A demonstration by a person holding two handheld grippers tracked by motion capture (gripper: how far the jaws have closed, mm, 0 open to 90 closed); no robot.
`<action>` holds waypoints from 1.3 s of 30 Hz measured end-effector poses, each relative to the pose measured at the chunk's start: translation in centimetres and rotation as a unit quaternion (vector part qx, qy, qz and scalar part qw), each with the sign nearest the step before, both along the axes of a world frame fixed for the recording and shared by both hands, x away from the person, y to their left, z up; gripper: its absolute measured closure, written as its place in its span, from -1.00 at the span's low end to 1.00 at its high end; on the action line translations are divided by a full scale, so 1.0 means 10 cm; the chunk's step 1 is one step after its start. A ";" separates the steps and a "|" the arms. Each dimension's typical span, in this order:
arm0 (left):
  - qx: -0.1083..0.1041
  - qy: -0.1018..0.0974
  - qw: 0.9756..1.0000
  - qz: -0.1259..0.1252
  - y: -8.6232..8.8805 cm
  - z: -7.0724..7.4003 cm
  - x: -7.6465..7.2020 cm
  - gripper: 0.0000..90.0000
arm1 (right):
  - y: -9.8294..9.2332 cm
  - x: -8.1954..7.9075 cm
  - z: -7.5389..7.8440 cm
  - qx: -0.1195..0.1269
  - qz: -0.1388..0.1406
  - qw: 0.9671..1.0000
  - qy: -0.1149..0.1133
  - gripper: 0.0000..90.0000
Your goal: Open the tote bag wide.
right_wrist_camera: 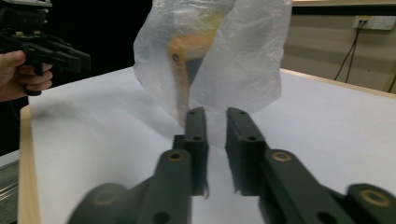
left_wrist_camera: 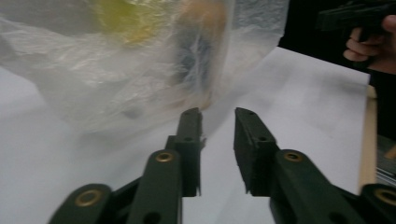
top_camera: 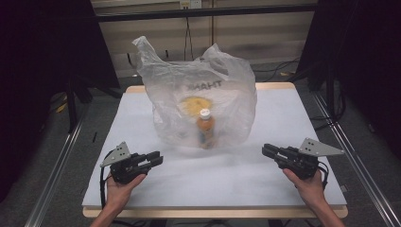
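A thin, see-through plastic bag [top_camera: 201, 101] stands in the middle of the white table [top_camera: 283, 109]. Inside it an orange bottle with a white cap [top_camera: 205, 127] stands upright, and a yellow round thing [top_camera: 195, 105] lies behind it. My left gripper [top_camera: 158, 158] hovers at the bag's front left and points at it, its jaws a narrow gap apart with nothing between them [left_wrist_camera: 218, 114]. At the bag's front right my right gripper [top_camera: 265, 150] also points at the bag, its jaws almost together and empty [right_wrist_camera: 217, 112]. Neither gripper touches the bag.
The table's wooden edge [top_camera: 213, 213] runs along the front near both hands. Dark stands and cables [top_camera: 326, 94] sit beyond the table's sides. The other hand's gripper shows far off in the left gripper view [left_wrist_camera: 348, 16] and in the right gripper view [right_wrist_camera: 60, 51].
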State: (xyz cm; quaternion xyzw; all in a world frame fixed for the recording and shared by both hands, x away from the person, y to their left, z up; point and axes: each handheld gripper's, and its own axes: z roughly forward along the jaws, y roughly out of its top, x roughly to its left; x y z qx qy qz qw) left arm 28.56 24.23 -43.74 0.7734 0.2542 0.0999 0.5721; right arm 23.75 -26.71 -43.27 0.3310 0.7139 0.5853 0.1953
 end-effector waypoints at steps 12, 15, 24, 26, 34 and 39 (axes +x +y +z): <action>-0.005 -0.014 0.999 -0.039 -0.16 0.22 0.10 1.00 | 0.14 0.14 0.27 0.004 0.026 1.000 0.008 1.00; -0.008 -0.016 0.999 -0.040 -0.22 0.27 0.17 1.00 | 0.20 0.24 0.35 0.006 0.033 0.999 0.006 1.00; -0.008 -0.021 0.999 -0.046 -0.37 0.32 0.31 1.00 | 0.34 0.37 0.52 0.007 0.043 0.999 -0.004 1.00; -0.008 -0.026 0.999 -0.047 -0.40 0.36 0.36 1.00 | 0.36 0.41 0.58 0.008 0.042 0.999 -0.008 1.00; -0.022 -0.040 0.998 -0.050 -0.49 0.54 0.48 1.00 | 0.42 0.52 0.74 0.009 0.043 0.999 -0.021 1.00; -0.027 -0.053 0.997 -0.053 -0.56 0.65 0.53 1.00 | 0.48 0.56 0.86 0.002 0.046 0.998 -0.032 1.00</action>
